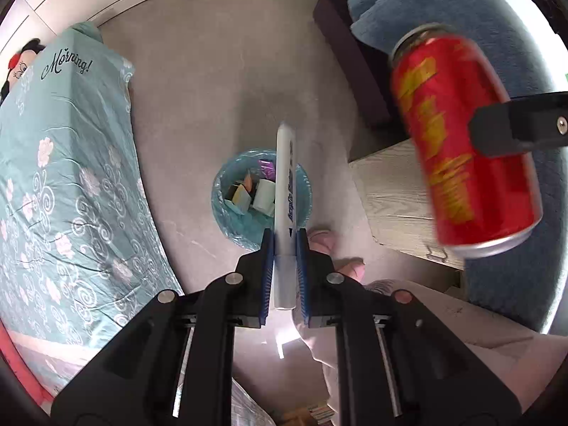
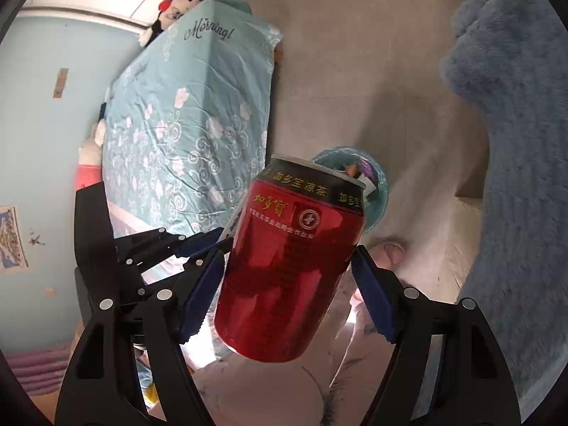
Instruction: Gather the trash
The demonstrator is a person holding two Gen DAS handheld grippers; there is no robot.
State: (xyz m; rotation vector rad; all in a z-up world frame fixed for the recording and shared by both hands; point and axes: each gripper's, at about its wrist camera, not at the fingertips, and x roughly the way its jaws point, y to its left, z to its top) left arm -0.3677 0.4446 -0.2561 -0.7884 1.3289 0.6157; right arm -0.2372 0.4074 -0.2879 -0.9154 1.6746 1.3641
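My left gripper (image 1: 285,238) points straight down, shut on a white marker pen (image 1: 284,177) held upright between its blue pads. Directly below sits a small bin (image 1: 222,186) with a blue liner, holding several scraps of paper and wrappers. A red drink can (image 2: 291,266) with gold lettering sits tilted between the pads of my right gripper (image 2: 287,254), which is shut on it. The bin (image 2: 380,177) peeks out behind the can's top. In the left wrist view the can (image 1: 461,142) is blurred at the right, with one black finger (image 1: 504,127) across it.
A bed with a teal floral cover (image 1: 64,177) runs along the left. A pale wooden bedside cabinet (image 1: 390,195) and a fluffy blue blanket (image 1: 443,0) stand to the right of the bin. A person's pink-slippered feet (image 1: 323,241) are beside the bin on the grey floor.
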